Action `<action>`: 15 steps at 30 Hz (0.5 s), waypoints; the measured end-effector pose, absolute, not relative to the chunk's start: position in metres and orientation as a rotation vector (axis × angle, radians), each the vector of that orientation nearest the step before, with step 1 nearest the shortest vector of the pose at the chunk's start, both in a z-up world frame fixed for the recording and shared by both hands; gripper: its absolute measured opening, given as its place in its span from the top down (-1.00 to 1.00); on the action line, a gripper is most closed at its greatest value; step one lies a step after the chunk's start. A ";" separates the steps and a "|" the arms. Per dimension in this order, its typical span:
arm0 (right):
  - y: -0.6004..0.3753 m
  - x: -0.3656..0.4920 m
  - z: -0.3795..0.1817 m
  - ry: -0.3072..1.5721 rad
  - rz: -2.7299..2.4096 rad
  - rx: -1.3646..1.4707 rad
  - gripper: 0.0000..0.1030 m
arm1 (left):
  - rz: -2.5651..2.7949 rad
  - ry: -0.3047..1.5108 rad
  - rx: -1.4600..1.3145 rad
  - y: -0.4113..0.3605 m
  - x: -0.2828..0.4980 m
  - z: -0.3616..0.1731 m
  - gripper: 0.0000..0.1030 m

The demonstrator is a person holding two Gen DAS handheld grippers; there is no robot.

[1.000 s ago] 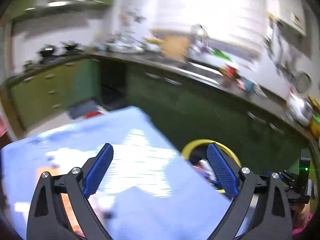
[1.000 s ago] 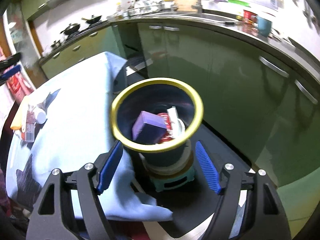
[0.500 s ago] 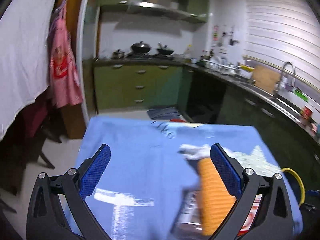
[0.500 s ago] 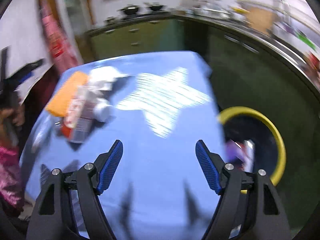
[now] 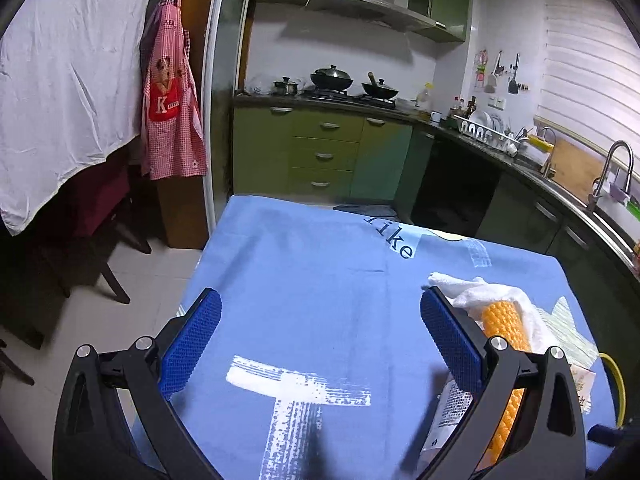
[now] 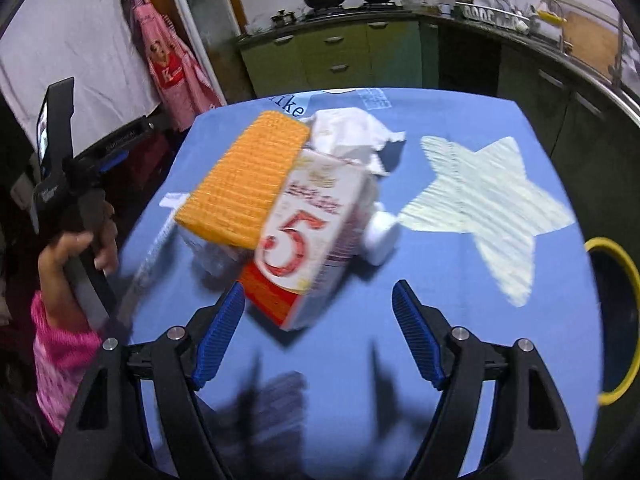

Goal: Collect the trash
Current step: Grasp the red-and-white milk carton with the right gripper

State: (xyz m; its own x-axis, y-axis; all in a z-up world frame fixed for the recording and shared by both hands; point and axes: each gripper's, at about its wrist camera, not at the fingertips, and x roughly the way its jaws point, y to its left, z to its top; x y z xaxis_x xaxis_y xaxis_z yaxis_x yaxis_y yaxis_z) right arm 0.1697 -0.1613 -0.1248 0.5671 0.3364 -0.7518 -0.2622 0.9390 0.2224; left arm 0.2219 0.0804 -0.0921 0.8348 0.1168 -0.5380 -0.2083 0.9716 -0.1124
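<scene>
A pile of trash lies on the blue tablecloth [image 6: 440,280]: an orange textured packet [image 6: 248,176], a white carton [image 6: 304,236] with a red 5, crumpled white paper [image 6: 348,132] and a small white bottle [image 6: 380,236]. My right gripper [image 6: 318,332] hovers open just in front of the carton, nothing between its fingers. My left gripper [image 5: 320,344] is open over bare cloth; the orange packet [image 5: 504,328] and white paper [image 5: 480,288] lie behind its right finger. The yellow-rimmed bin [image 6: 616,320] stands past the table's right edge.
A person's hand and pink sleeve [image 6: 64,312] hold the left gripper's handle at the table's left side. Green kitchen cabinets [image 5: 320,152] and a counter run behind and to the right. A red apron [image 5: 168,104] and white sheet hang on the left, chairs below.
Both grippers swung left, away from the bin, to face the table. The trash pile has come close in front of the right gripper. Both stay open and empty.
</scene>
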 end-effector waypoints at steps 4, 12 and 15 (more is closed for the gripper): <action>-0.144 0.175 -0.135 0.883 0.258 0.128 -0.41 | 0.171 0.551 -0.158 0.073 0.216 -0.088 -0.91; -0.130 0.192 -0.150 0.922 0.155 0.192 -0.41 | 0.146 0.589 -0.225 0.081 0.217 -0.092 -0.91; -0.126 0.198 -0.157 0.940 0.120 0.193 -0.41 | 0.143 0.603 -0.255 0.086 0.218 -0.094 -0.91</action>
State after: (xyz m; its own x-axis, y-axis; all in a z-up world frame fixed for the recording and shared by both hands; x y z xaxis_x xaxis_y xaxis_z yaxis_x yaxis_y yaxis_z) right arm 0.1983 -0.1258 -0.1573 0.5853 0.1856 -0.7893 -0.0179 0.9762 0.2163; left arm 0.2176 0.0857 -0.0945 0.8149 0.0580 -0.5767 -0.2062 0.9589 -0.1950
